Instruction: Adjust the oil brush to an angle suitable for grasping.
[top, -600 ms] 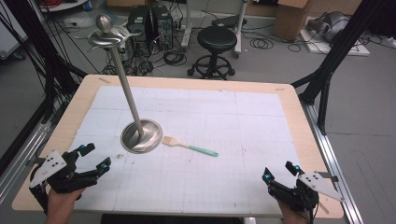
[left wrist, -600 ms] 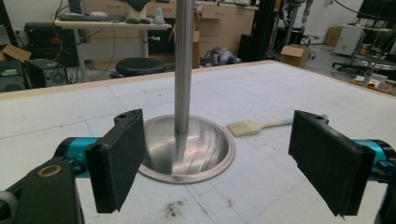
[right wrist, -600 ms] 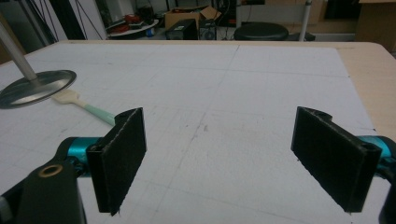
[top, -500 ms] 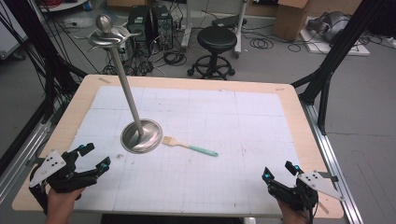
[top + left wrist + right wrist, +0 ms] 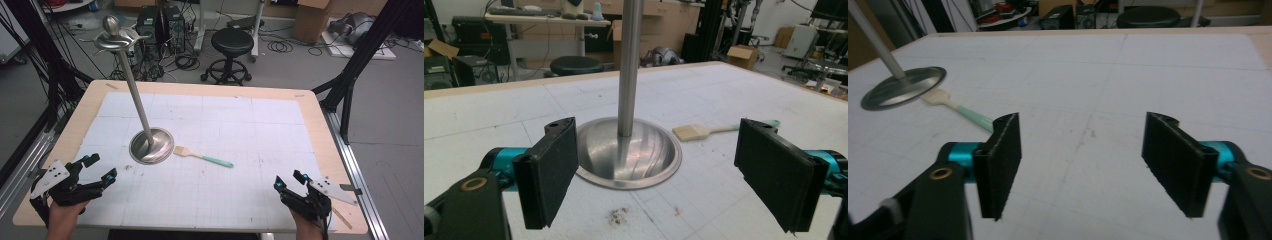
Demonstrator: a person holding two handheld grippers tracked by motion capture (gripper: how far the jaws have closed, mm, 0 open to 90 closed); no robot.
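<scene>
Both grippers, left gripper (image 5: 96, 168) and right gripper (image 5: 289, 180), hover near the table's (image 5: 320, 125) front edge (fingers wide, nothing held).

A tall polished steel stand (image 5: 150, 145) with a round domed base is seen on the white gridded mat of the wooden table (image 5: 320, 125), its pole leaning up and away to a knobbed top. Just beside the base a small flat brush with a mint-green handle (image 5: 202, 156) is laid (bristles toward the stand, apparently just clear of it). The left gripper (image 5: 97, 167) and the right gripper (image 5: 289, 181) are held near the front edge, well apart, jaws spread and empty.
</scene>
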